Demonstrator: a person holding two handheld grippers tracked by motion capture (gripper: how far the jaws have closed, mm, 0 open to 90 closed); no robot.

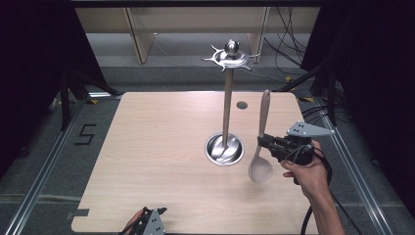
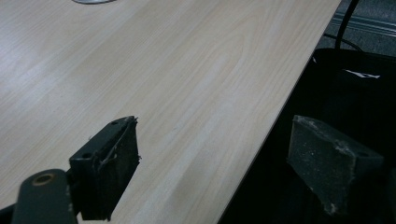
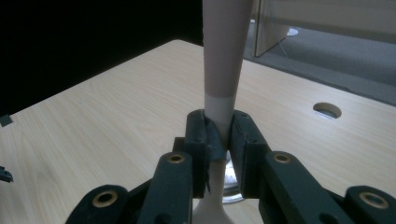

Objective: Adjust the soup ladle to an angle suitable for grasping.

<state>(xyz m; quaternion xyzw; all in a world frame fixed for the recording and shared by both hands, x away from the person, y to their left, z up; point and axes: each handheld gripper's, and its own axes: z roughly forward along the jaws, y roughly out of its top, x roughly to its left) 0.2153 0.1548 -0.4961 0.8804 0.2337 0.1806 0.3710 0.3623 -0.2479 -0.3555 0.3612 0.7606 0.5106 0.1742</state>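
Gripping a pale spoon (image 1: 261,147) by the neck of its handle, the right gripper (image 1: 264,143) sits just to the right of the metal stand (image 1: 226,110), which serves as the landmark on the light wooden table (image 1: 161,147). In the right gripper view its jaws are pressed against both sides of the spoon (image 3: 223,70), at the place where the white neck meets the tan upper handle. The spoon stands nearly upright, bowl down and handle up, and its bowl hangs close above the tabletop right of the stand's round steel base (image 1: 224,149). The handle tip reaches to about mid-height of the stand's pole. A person's hand (image 1: 306,174) holds this gripper from the side away from the stand.

The stand itself is a tall pole rising from the dish-like base, topped by a ring of curved hooks and a ball knob. A small round hole (image 1: 242,105) in the table lies just behind and right of the pole.

The left gripper (image 1: 149,223) rests at the table's near edge, well in front of the stand and to its left. In the left gripper view its jaws are spread wide with nothing between them, one fingertip (image 2: 109,163) over the wood (image 2: 187,70) and the other past the table's edge.
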